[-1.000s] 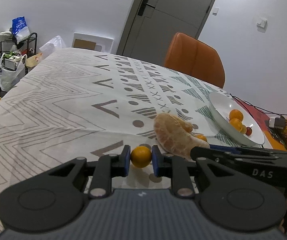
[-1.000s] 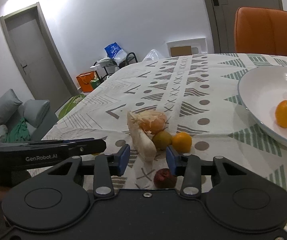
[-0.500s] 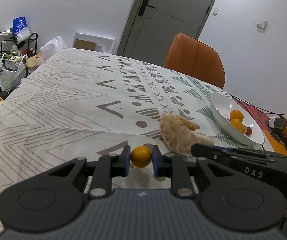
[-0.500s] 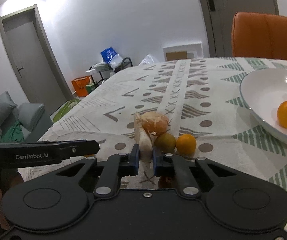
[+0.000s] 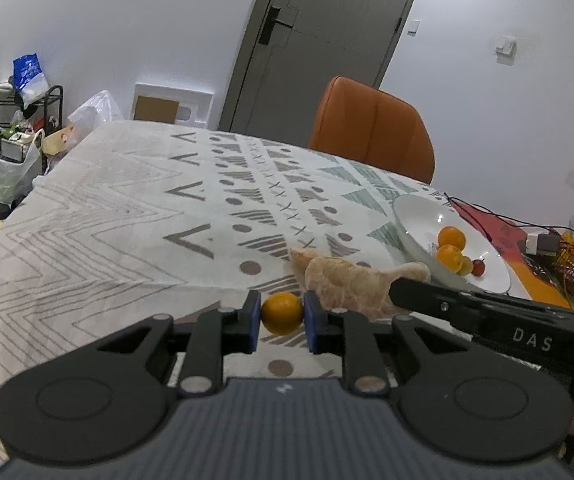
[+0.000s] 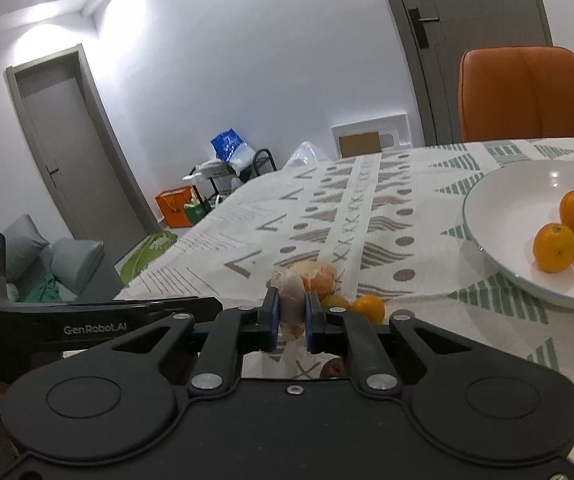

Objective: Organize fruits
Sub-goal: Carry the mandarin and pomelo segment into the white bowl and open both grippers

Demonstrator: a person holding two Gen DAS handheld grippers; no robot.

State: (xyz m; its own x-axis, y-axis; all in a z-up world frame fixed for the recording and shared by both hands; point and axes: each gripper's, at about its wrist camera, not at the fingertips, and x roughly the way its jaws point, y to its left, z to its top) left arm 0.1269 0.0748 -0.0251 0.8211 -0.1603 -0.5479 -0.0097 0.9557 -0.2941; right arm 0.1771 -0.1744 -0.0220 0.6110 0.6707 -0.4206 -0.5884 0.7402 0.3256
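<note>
Worktop (image 5: 99, 216) with the patterned cloth is mostly bare on the far and left side, plenty of room to swing through; white bowl (image 6: 499, 216) sits toward the right, near the orange chair (image 5: 371, 128), already holding two oranges, a small greenish fruit and a red one. Change in the last second: right gripper (image 6: 290, 320) had its jaws wide around the peel a second ago, now clenched on the strip of peeled orange skin (image 6: 291, 300) and starting to come up with it, so the scrap is secured and looks ready to clear away. Left gripper (image 5: 283, 314) unchanged, jaws clamped on a small orange (image 5: 282, 313) just above the cloth, likely bowl-bound. Loose orange (image 6: 369, 307) and a greenish fruit (image 6: 335, 301) remain on the cloth just beside the peel, a dark red one (image 6: 333, 369) partly hidden under the right gripper. Tight spot: the two grippers sit close side by side, and the bowl rim is the near edge to clear; red mat with wires beyond it is best avoided
</note>
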